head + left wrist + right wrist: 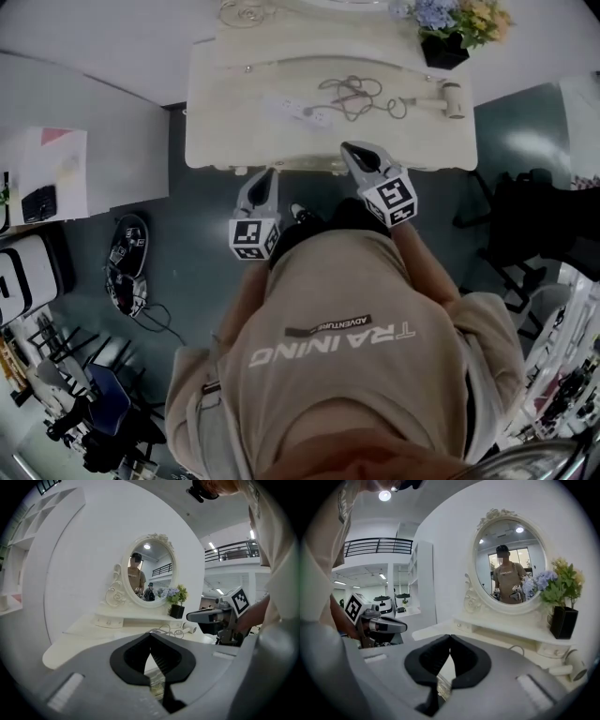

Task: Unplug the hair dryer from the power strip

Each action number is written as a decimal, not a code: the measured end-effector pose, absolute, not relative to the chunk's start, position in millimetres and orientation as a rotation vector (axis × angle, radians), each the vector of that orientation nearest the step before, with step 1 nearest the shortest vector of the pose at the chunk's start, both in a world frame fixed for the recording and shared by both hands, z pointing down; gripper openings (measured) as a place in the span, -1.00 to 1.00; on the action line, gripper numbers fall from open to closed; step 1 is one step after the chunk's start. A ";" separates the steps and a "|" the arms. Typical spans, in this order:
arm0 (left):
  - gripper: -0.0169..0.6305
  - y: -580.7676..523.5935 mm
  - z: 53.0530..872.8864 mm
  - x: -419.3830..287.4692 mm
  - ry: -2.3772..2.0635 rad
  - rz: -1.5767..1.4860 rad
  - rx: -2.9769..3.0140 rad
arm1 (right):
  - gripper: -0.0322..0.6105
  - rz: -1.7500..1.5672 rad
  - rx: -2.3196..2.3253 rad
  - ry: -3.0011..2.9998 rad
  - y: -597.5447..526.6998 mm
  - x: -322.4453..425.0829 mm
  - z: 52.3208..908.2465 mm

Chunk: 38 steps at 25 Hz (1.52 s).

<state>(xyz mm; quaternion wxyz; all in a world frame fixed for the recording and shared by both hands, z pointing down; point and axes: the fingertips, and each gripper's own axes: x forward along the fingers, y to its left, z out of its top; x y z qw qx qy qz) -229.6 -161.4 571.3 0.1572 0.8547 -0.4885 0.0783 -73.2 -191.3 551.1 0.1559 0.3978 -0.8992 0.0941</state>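
Note:
A white power strip (298,109) lies on the cream dressing table (216,141), with a tangled dark cable (356,97) running right to a pale hair dryer (442,97). Both grippers hover short of the table's front edge, apart from everything on it. My left gripper (268,174) is shut and empty, its black pads meeting at the tips (150,634). My right gripper (349,148) reaches just over the table edge, also shut with nothing in it (450,637). The hair dryer (190,629) and cable (164,631) show low and far in the left gripper view.
An oval mirror (508,564) stands at the table's back, with a black flower pot (445,49) at the right rear. A black device with a cord (127,262) lies on the floor at left. Dark chairs (525,216) stand to the right.

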 end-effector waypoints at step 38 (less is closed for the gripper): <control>-0.92 -314.6 648.2 -121.7 -0.978 0.778 2.554 | -0.89 0.549 0.748 -2.362 -277.3 -69.1 697.5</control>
